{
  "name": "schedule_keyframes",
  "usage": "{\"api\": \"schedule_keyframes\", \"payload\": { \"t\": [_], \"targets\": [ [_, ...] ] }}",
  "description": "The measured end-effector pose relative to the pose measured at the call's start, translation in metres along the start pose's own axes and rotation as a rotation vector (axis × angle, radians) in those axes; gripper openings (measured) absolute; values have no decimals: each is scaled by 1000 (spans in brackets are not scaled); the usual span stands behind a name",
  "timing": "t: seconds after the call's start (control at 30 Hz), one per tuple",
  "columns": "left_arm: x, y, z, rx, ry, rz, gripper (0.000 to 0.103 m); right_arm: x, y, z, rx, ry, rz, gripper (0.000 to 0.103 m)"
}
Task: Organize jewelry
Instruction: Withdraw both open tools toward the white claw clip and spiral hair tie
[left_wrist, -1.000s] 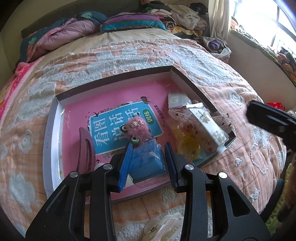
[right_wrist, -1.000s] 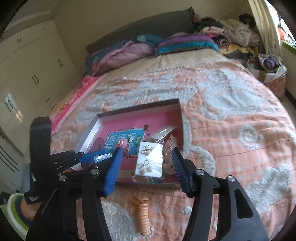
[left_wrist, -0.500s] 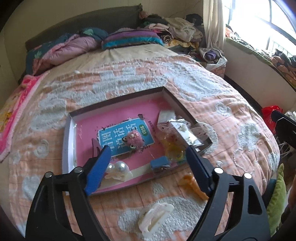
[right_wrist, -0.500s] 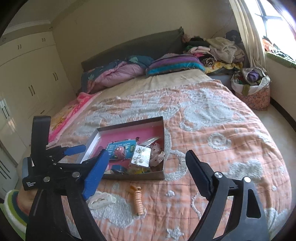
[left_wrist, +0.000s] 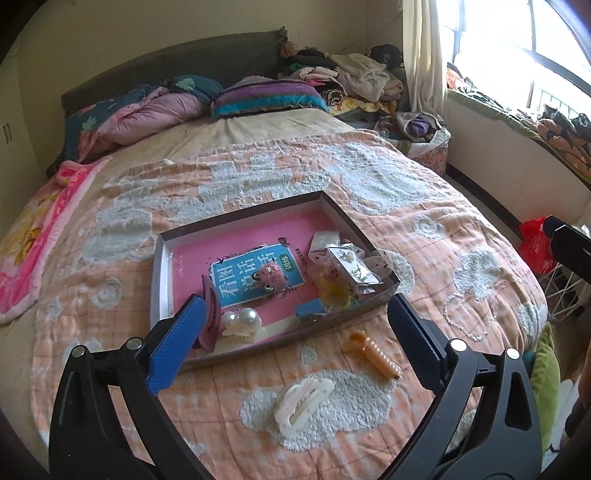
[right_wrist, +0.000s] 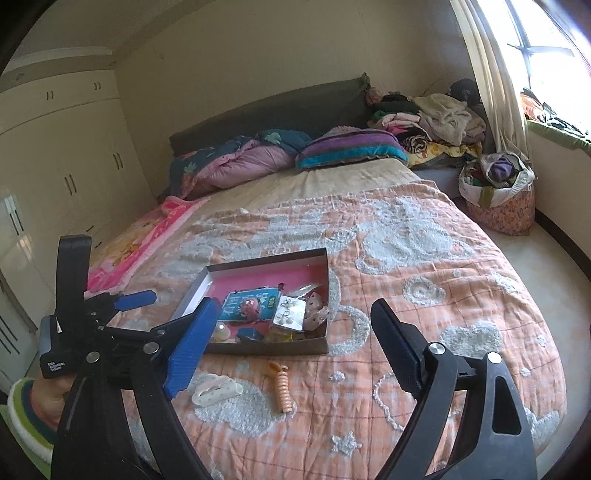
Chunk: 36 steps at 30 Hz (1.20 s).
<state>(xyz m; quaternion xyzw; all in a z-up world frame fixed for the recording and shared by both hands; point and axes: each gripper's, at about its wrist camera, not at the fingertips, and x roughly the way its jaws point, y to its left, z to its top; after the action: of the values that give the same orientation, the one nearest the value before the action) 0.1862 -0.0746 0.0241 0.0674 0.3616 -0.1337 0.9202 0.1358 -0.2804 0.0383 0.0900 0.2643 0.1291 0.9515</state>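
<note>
A shallow box (left_wrist: 162, 266) with a pink floor lies on the orange quilt. It holds a small blue box (left_wrist: 310, 310), a pink fluffy charm (left_wrist: 271, 275), a pearl clip (left_wrist: 240, 319), a dark pink hair clip (left_wrist: 212, 317) and carded earrings (left_wrist: 351, 264). On the quilt in front of it lie a white hair claw (left_wrist: 301, 400) and an orange spiral clip (left_wrist: 373, 354). My left gripper (left_wrist: 294, 296) hovers above the box's near edge, its jaws opening with nothing between them. My right gripper (right_wrist: 294, 302) hangs open and empty, back from the box (right_wrist: 266, 349).
Pillows and a folded quilt (right_wrist: 240, 162) lie at the head of the bed, with piled clothes (right_wrist: 436, 114) in the far right corner. A full laundry bag (right_wrist: 498, 192) stands on the floor to the right. Wardrobes (right_wrist: 55, 166) line the left wall.
Both grippers have drawn back and up from the box. The left let go of the small blue box, which now lies inside. The right jaws spread wide, away from the carded earrings.
</note>
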Motion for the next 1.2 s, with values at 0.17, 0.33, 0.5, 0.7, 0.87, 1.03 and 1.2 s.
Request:
{"api": "schedule_keyframes", "payload": {
  "t": [0.17, 0.33, 0.5, 0.7, 0.87, 1.03, 1.2],
  "targets": [
    [-15, -3, -10, 14, -13, 4, 92, -12, 8, -2, -11, -8, 19, 84],
    [-24, -2, -21, 3, -22, -6, 92, -21, 19, -8, -39, 1, 19, 84],
    [-30, -2, -33, -4, -13, 0, 92, -32, 22, -13, -48, 4, 21, 84],
    [-37, 2, -42, -33, -10, -8, 93, -45, 17, -18, -28, -2, 22, 84],
    [-44, -3, -48, -22, -8, -9, 93, -54, 17, -20, -33, -8, 23, 84],
    [-49, -8, -56, -2, -17, -22, 93, -59, 19, -22, -53, -10, 30, 85],
    [-45, -10, -65, 9, -1, -13, 93, -58, 21, -28, -74, 3, 39, 85]
  ]
}}
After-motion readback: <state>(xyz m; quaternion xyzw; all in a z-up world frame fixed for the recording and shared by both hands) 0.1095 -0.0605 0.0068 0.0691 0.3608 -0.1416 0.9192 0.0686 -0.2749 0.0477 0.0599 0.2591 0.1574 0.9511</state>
